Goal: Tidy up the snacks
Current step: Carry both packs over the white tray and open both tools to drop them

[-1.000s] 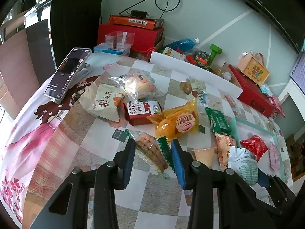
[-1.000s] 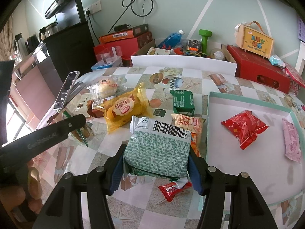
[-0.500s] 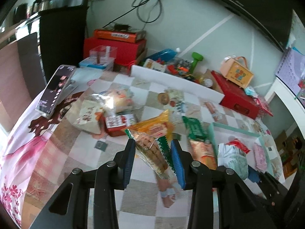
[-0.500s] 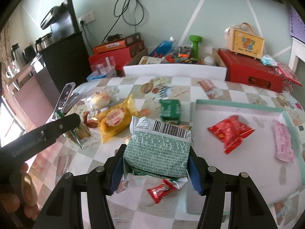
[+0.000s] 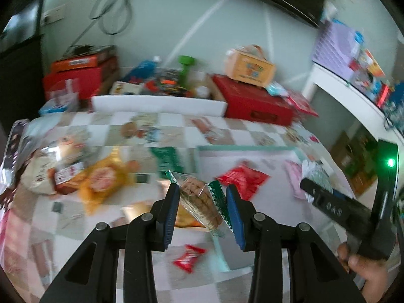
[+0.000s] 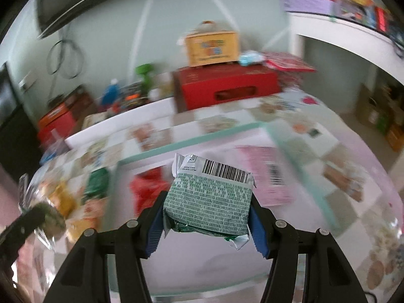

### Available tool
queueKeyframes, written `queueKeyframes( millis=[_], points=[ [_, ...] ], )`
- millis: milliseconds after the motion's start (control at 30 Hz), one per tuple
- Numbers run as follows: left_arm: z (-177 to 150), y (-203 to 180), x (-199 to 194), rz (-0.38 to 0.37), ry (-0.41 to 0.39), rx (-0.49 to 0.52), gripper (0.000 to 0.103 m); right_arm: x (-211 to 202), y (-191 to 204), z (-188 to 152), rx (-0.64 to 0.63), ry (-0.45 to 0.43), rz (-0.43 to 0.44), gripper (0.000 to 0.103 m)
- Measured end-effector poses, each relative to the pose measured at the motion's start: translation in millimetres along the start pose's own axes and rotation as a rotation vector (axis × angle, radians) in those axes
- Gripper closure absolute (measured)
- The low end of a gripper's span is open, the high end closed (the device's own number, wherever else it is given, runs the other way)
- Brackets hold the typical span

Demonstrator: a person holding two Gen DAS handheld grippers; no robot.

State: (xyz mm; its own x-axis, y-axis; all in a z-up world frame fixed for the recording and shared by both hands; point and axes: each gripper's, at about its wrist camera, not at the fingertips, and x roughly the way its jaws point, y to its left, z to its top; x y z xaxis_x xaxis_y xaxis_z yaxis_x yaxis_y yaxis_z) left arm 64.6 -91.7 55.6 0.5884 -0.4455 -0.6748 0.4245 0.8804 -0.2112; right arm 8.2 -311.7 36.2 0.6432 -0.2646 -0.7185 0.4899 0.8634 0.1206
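My left gripper (image 5: 202, 197) is shut on a clear packet of brown biscuits (image 5: 199, 202) with green zigzag ends, held above the checked tablecloth near the left edge of the white tray (image 5: 275, 149). My right gripper (image 6: 205, 214) is shut on a green-and-white printed packet (image 6: 208, 202) with a barcode, held over the same tray (image 6: 197, 139). Inside the tray lie a red packet (image 5: 243, 179) and a pink packet (image 6: 267, 174). The right gripper and the hand holding it show at the right of the left wrist view.
On the cloth left of the tray lie a yellow packet (image 5: 103, 179), a green packet (image 5: 166, 157), a small red sweet (image 5: 188, 257) and other snacks. A red box (image 5: 255, 101) with an orange carton on it and a white board (image 5: 156, 103) stand at the back.
Both grippers have swung to the right with their packets still held. The right one now hangs over the tray; the left one has come up to the tray's left edge.
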Motion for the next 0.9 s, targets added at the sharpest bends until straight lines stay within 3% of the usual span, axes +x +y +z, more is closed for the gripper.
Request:
queueKeyframes(
  millis=[267,500,667,900],
  points=[
    [-10.5,-56.4,29.1,-0.057,0.070,0.126,0.064,8.7,-47.9,-0.4,0.083,0.046,-0.108,0.041],
    [-22.2,-73.0,56.2,-0.069,0.134,0.156,0.063,23.5,-59.7,-8.9,0.107,0.101,-0.119,0.041],
    [-23.7,-72.2,59.9,-0.059,0.150,0.150,0.043,31.9,-63.2,-11.2,0.125,0.133,-0.118,0.039],
    [-18.2,-61.0,50.7,-0.030,0.123,0.126,0.032,32.0,-61.0,-10.5,0.116,0.138,-0.120,0.029]
  ],
)
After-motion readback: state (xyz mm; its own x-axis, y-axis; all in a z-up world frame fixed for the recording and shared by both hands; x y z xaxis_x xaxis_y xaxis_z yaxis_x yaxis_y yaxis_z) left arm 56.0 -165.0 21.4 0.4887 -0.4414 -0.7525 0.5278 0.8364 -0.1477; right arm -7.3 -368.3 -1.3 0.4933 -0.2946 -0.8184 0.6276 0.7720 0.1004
